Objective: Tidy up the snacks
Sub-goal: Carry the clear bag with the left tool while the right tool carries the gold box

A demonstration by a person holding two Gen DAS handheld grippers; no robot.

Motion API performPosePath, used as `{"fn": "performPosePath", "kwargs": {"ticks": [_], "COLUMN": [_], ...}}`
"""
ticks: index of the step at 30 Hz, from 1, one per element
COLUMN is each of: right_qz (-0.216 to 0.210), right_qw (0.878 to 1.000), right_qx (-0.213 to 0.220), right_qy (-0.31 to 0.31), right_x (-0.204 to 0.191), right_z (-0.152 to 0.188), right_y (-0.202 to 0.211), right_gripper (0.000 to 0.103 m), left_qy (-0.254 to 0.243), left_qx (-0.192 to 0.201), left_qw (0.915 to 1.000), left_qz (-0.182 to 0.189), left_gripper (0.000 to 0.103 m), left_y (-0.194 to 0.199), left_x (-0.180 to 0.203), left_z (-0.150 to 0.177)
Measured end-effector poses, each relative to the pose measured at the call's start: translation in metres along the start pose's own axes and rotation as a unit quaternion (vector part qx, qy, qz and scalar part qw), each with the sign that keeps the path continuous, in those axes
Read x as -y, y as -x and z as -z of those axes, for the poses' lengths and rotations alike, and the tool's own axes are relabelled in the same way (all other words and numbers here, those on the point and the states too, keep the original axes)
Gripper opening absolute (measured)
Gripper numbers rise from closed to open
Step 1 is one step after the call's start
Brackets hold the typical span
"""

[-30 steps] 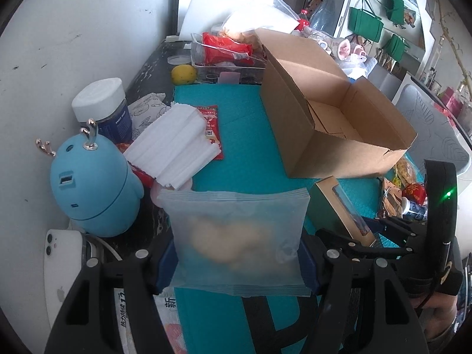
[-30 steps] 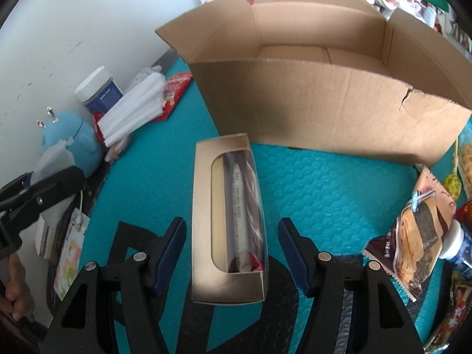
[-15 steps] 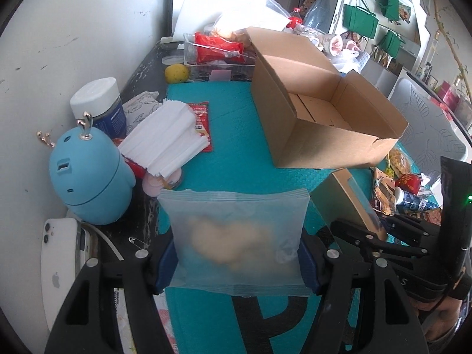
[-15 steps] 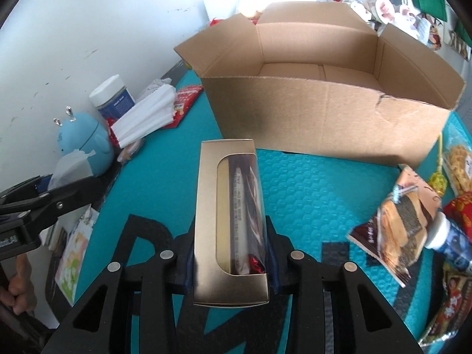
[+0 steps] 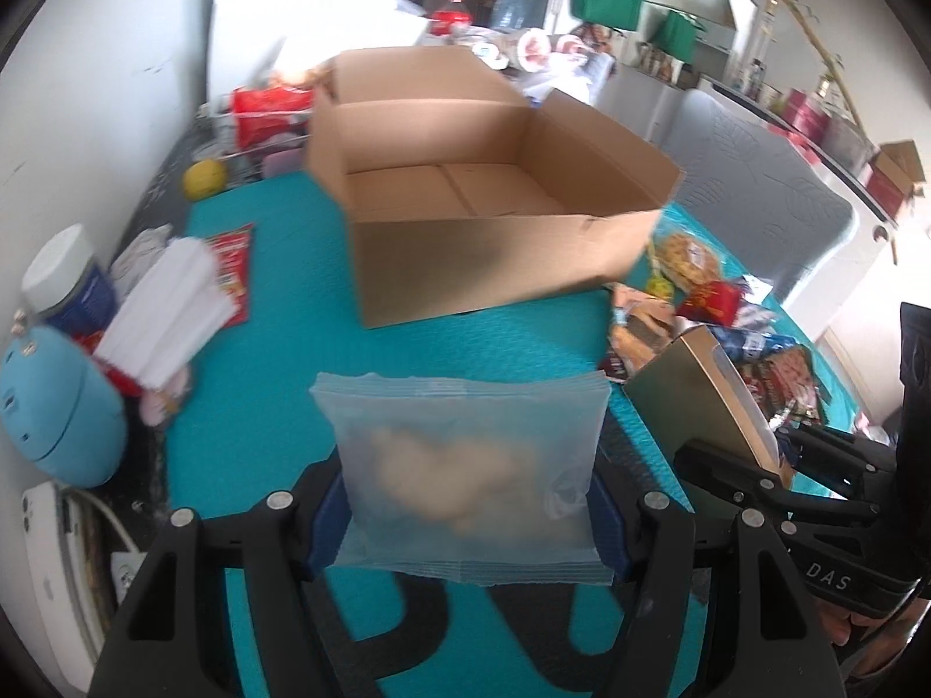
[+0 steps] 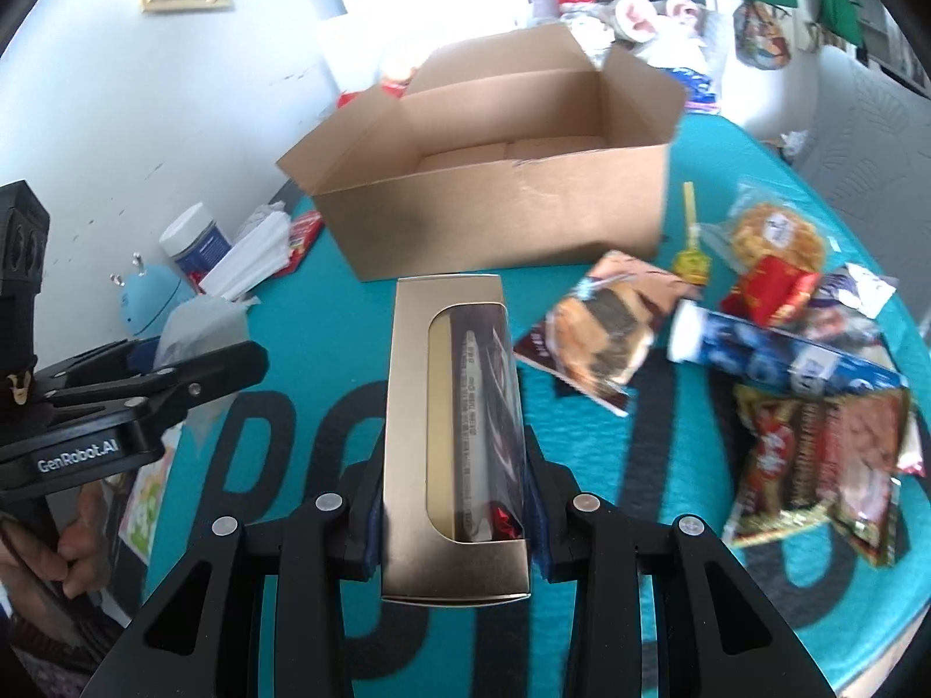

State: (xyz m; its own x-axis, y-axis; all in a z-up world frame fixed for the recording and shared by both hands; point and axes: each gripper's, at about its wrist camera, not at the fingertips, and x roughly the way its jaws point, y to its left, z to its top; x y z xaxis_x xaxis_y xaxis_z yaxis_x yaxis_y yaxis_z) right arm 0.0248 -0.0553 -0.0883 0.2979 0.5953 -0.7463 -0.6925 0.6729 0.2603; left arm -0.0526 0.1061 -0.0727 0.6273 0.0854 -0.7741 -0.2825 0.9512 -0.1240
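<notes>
My left gripper (image 5: 465,517) is shut on a frosted zip bag of pale snacks (image 5: 462,471) and holds it above the teal mat (image 5: 291,360). My right gripper (image 6: 454,529) is shut on a gold window box (image 6: 454,430) and holds it raised. That box also shows in the left wrist view (image 5: 707,401), and the left gripper with its bag shows in the right wrist view (image 6: 145,372). An open empty cardboard box (image 5: 494,192) stands ahead on the mat, also in the right wrist view (image 6: 500,186). Several snack packets (image 6: 814,372) lie to its right.
At the left are a blue round gadget (image 5: 52,407), a white-lidded jar (image 5: 64,285), a stack of white sachets (image 5: 169,308), a red packet (image 5: 233,267) and a phone (image 5: 46,587). A yellow ball (image 5: 203,177) and wire basket (image 5: 262,122) sit behind.
Both grippers have risen and moved toward the cardboard box. The right gripper went from open around the gold box to shut on it and lifted it.
</notes>
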Motion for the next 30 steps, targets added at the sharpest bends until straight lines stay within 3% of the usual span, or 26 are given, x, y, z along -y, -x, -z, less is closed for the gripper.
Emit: {"fn": "performPosePath", "kwargs": {"ticks": [5, 14, 22, 27, 30], "right_qz": [0.007, 0.006, -0.014, -0.016, -0.015], "right_qw": [1.000, 0.999, 0.996, 0.994, 0.993], "right_qx": [0.017, 0.054, 0.086, 0.102, 0.114], "right_qy": [-0.013, -0.002, 0.015, 0.020, 0.019], "right_x": [0.013, 0.023, 0.017, 0.016, 0.017], "right_z": [0.000, -0.022, -0.064, -0.095, -0.114], "right_y": [0.021, 0.047, 0.046, 0.038, 0.027], "right_gripper": [0.037, 0.037, 0.037, 0.037, 0.037], "left_qy": [-0.034, -0.077, -0.085, -0.075, -0.055], "left_qx": [0.012, 0.065, 0.123, 0.139, 0.140], "left_qw": [0.9991, 0.9947, 0.9887, 0.9874, 0.9886], "left_qz": [0.021, 0.017, 0.008, -0.006, 0.004], "left_gripper": [0.068, 0.068, 0.068, 0.068, 0.068], "left_y": [0.005, 0.021, 0.029, 0.018, 0.004], "left_x": [0.028, 0.056, 0.052, 0.043, 0.033], "left_z": [-0.012, -0.049, -0.090, -0.117, -0.132]}}
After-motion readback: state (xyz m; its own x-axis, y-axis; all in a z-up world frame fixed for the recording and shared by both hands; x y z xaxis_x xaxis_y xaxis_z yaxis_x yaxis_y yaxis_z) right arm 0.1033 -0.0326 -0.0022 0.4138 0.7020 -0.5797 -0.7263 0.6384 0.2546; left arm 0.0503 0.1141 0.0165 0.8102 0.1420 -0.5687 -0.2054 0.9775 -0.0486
